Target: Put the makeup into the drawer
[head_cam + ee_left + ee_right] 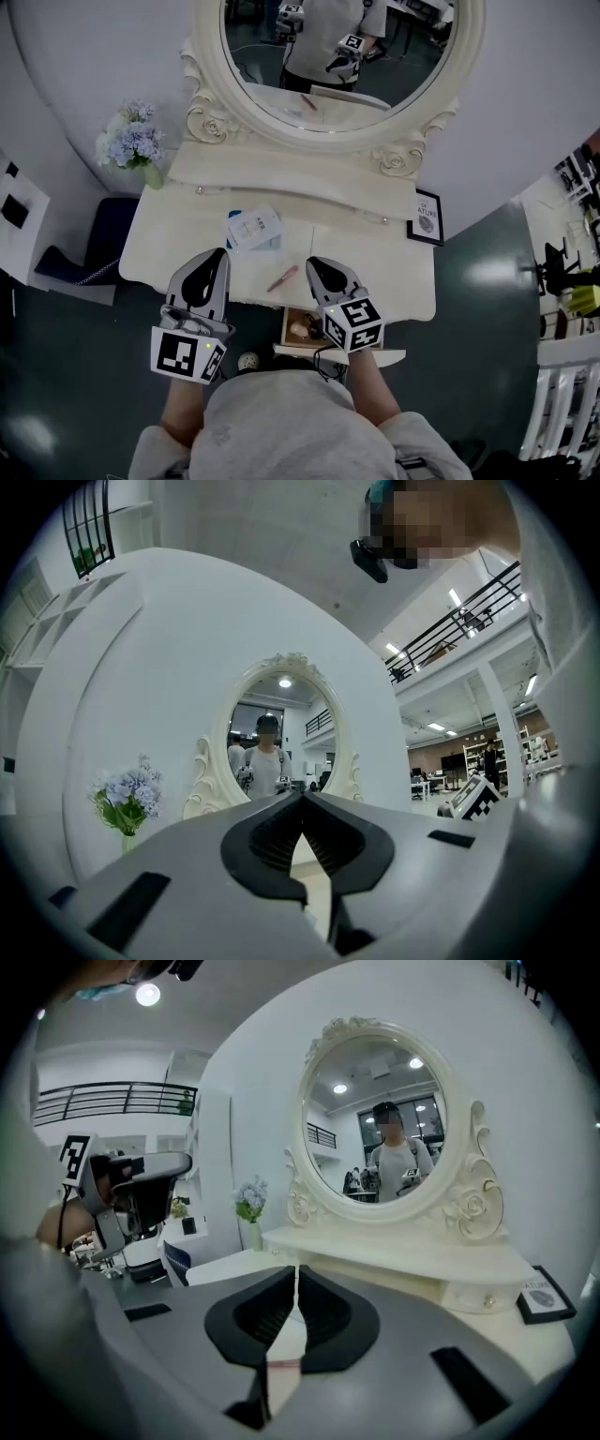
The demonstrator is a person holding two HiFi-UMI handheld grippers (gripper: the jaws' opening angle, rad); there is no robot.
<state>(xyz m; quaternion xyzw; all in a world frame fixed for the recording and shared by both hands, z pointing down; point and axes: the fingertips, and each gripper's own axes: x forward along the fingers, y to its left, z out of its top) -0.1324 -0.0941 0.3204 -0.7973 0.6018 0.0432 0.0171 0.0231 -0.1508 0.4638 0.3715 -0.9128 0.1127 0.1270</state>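
Inspection of the cream vanity surface (394, 272): the pink makeup stick (282, 278) lies flat near the front edge, slanted, in the gap between the two grippers and touching neither. The left gripper (219, 254) sits at the stick's 9 o'clock, its jaws together at the tips with nothing between them. The right gripper (313, 263) sits just beside the stick at its 3 o'clock, jaws likewise together and empty; in the right gripper view a pink sliver shows below the closed jaws, not gripped. The drawer (289, 319) stands pulled out under the front edge, at the stick's 5 o'clock, with pale items inside that are too small to identify. A white and blue packet (253, 229) rests on the surface at the stick's 11 o'clock. Further back, the oval mirror (337, 56) stands at 12 o'clock, a vase of pale blue flowers (131, 141) at 10 o'clock, and a small framed print (427, 217) at 2 o'clock.
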